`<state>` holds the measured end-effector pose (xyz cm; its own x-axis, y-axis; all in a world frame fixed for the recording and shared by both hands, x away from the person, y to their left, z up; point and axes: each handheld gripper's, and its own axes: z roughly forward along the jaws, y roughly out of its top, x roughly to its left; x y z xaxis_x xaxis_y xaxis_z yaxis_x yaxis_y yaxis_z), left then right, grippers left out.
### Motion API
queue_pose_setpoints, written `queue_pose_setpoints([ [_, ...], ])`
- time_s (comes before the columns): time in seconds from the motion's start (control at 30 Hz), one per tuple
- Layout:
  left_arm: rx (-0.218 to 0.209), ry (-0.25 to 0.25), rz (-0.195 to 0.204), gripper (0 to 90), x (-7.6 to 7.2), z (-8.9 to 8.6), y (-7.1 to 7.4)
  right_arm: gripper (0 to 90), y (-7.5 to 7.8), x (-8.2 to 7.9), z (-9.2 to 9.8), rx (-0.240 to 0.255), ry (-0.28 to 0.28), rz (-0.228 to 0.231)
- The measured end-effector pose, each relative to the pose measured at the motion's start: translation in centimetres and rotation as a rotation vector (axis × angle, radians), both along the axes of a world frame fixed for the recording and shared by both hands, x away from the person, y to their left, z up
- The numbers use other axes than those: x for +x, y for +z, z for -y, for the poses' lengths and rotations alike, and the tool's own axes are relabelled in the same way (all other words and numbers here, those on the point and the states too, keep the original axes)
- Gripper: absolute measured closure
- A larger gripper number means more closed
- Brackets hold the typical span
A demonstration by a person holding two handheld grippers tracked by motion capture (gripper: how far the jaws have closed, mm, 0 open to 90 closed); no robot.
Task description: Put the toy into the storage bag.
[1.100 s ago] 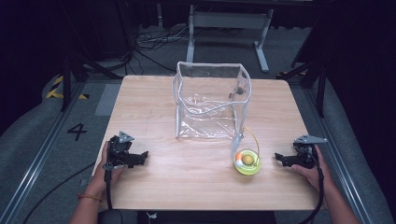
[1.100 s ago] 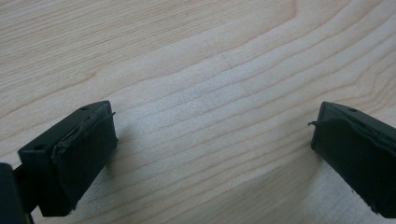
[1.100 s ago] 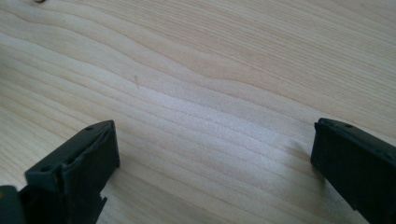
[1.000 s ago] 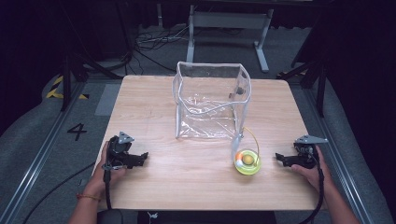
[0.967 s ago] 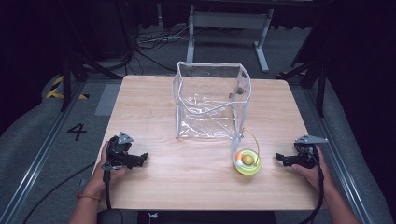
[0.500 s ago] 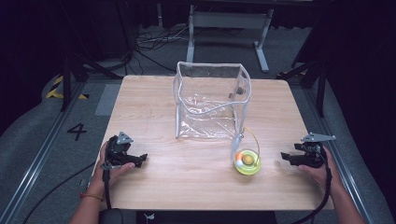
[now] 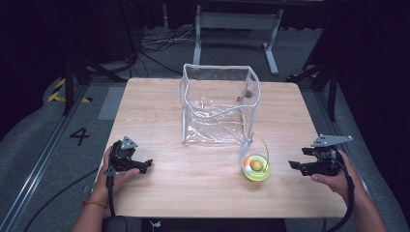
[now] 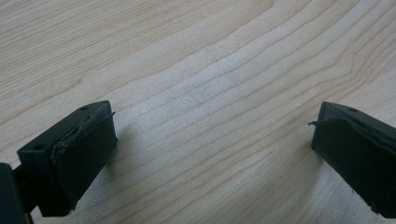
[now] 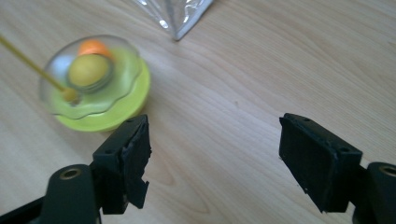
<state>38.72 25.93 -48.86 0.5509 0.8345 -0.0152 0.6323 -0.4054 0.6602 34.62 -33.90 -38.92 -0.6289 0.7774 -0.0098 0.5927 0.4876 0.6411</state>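
Observation:
A clear plastic bag stands upright and open at the middle of the wooden table. In front of its right corner lies a round yellow-green toy with a clear lid, a yellow ball and an orange ball inside, and a thin yellow cord. In the right gripper view the toy lies just ahead and to the left of the jaws. My right gripper is open at the table's right edge, right of the toy. Near the front left edge, my left gripper is open over bare wood.
A metal frame and cables lie on the floor beyond the table. A floor mark "4" and a rail run along the left side. The bag's corner shows at the top of the right gripper view.
The right hand and its gripper have shifted slightly right and toward the table's edge. The left gripper has barely moved. The bag and toy stay put.

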Motion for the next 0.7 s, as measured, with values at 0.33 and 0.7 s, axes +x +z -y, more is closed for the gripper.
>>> queue_pose_setpoints([
  [0.33, 0.0, -0.001, -0.005, 0.2, 0.0, 0.0, 0.0, 26.4, 3.5, -1.4, -3.5, -0.006, 0.119, -0.025],
  [0.7, -0.001, 0.0, -0.006, 0.2, 0.0, 0.0, 0.0, 27.7, 7.8, -1.2, -6.8, -0.022, 0.214, -0.009],
])
